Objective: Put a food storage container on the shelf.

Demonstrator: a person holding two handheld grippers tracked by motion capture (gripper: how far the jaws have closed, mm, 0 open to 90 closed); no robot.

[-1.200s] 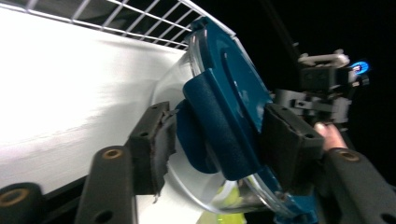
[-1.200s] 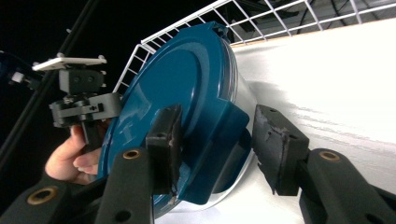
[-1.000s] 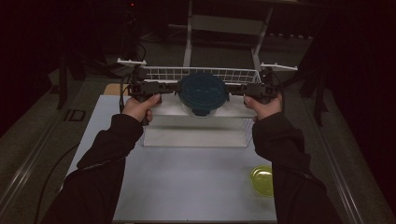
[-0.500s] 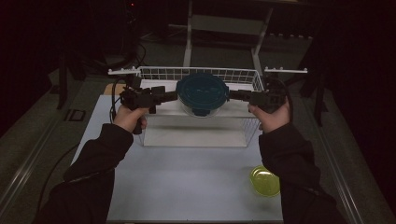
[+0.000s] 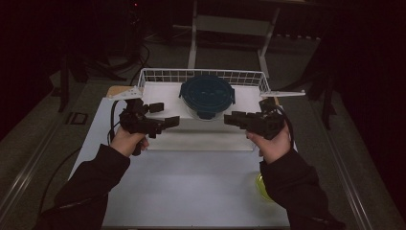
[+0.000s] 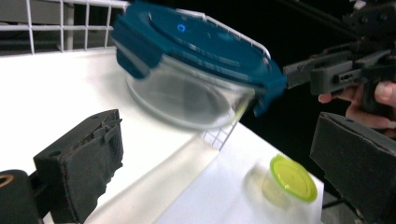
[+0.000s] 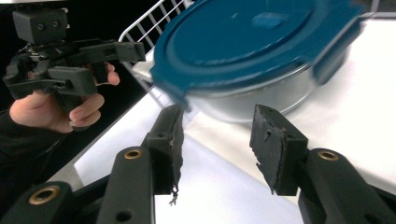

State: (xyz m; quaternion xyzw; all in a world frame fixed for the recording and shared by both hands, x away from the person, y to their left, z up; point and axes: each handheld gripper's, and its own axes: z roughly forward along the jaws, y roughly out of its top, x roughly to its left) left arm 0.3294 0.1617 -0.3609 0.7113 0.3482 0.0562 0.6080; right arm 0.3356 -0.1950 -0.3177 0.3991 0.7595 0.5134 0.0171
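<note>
A round glass container with a dark blue clip lid [image 5: 207, 96] rests inside the white wire basket [image 5: 158, 75]. My left gripper [image 5: 165, 114] hovers just left of and nearer than the container [image 6: 196, 70]; its jaws have just been opening and stand wide [image 6: 217, 140] with nothing between them. My right gripper [image 5: 231, 118] hangs at the container's near right. Its jaws [image 7: 218, 119] have just closed a little but stay apart, and the container [image 7: 252, 42] lies beyond the pads, untouched.
A small clear cup with a yellow-green lid [image 5: 263, 184] stands on the white table near my right forearm, also in the left gripper view [image 6: 289, 179]. The basket's wire walls rise behind and beside the container. Dark floor and a table frame lie beyond.
Both grippers let go of the container's sides and drew back toward the person. The left jaws spread wide. The container stays in the basket.
</note>
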